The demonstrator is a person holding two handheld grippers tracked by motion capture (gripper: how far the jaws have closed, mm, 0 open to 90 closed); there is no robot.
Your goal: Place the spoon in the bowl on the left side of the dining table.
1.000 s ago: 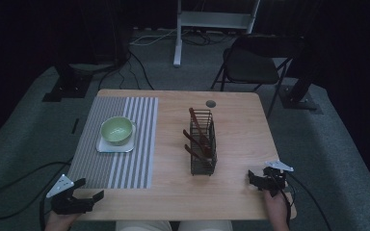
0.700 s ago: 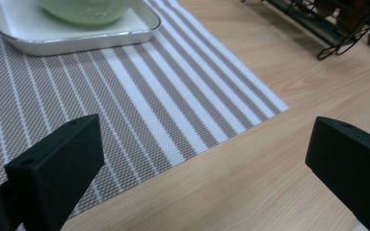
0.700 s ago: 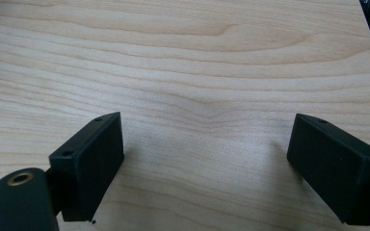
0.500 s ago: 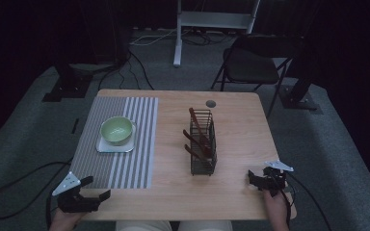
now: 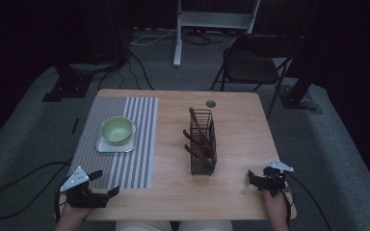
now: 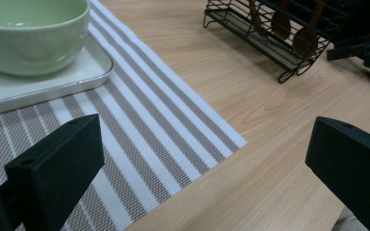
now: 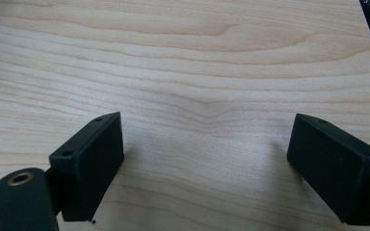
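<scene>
A pale green bowl (image 5: 116, 130) (image 6: 29, 33) sits on a small white tray (image 5: 107, 147) (image 6: 53, 82) on a grey-and-white striped mat (image 5: 135, 144) (image 6: 149, 125). A black wire rack (image 5: 203, 142) (image 6: 279, 53) holding wooden spoons (image 5: 197, 130) stands at mid-table. My left gripper (image 5: 107, 184) (image 6: 204, 130) is open over the mat's near right corner, with nothing between its jaws. My right gripper (image 5: 251, 179) (image 7: 204, 125) rests open over bare wood near the front right edge, also holding nothing. It appears far off in the left gripper view (image 6: 361, 48).
The wooden table (image 5: 236, 120) has a round grommet (image 5: 211, 103) near its far edge. A folding chair (image 5: 250, 67) and a white stand (image 5: 217, 19) lie beyond the table. Cables trail on the grey floor (image 5: 24, 178) at the left.
My left gripper has shifted slightly right and forward, toward the mat's near corner. The right gripper has stayed where it was.
</scene>
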